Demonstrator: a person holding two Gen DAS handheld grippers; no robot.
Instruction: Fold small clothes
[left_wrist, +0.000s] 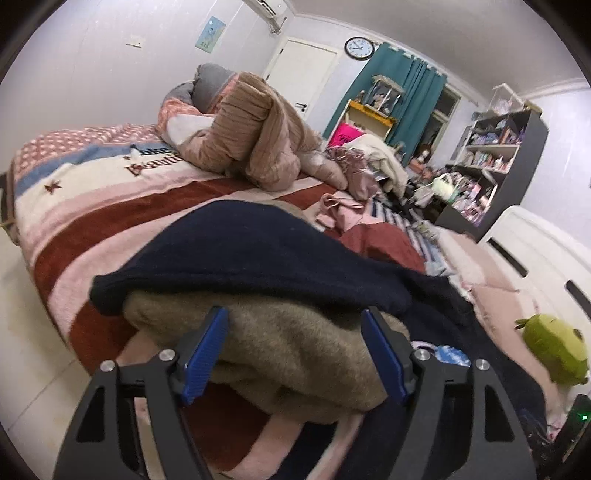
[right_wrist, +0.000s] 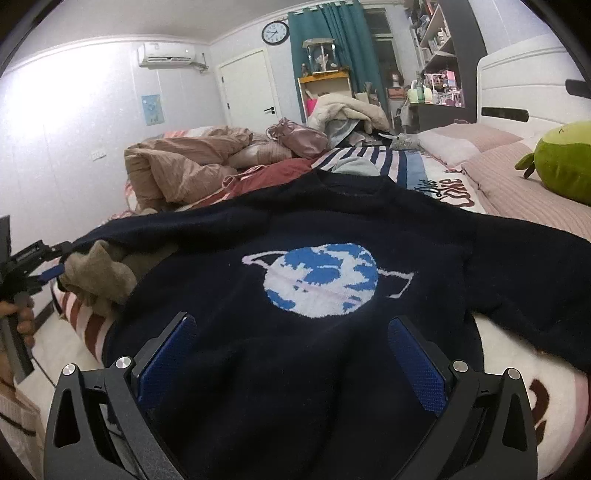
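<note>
A dark navy sweater (right_wrist: 303, 229) lies spread on the bed (left_wrist: 110, 221), its front turned up so that the blue and white planet design (right_wrist: 320, 279) shows. In the right wrist view the right gripper (right_wrist: 291, 354) is low over the hem part of this sweater. Its two blue fingers (right_wrist: 166, 354) stand wide apart, and the navy cloth fills the space between them and runs under them. The fingers do not pinch the cloth; whether their tips touch it I cannot tell.

At the left side of the sweater, a brown fleece garment (left_wrist: 295, 354) lies partly under the navy edge. In the left wrist view the left gripper (left_wrist: 295, 350) is right at this bundle. Its fingers (left_wrist: 205, 354) are also spread open, one on each side of the brown fleece, and the navy sleeve (left_wrist: 240, 266) is draped over the top of the fleece just beyond the fingertips. The fleece bulges between the fingers, but they are not closed on it.

In the right wrist view the same left gripper (right_wrist: 50, 264) shows at the far left edge, held by a hand (right_wrist: 22, 317), with its tip at the brown cloth near the sweater's edge.

The bed has a striped red, pink and white blanket (left_wrist: 122, 206). A green plush toy (right_wrist: 561, 162) rests near the pillows (right_wrist: 465, 142), and a crumpled tan quilt (left_wrist: 255, 129) lies at the far part of the bed.
</note>
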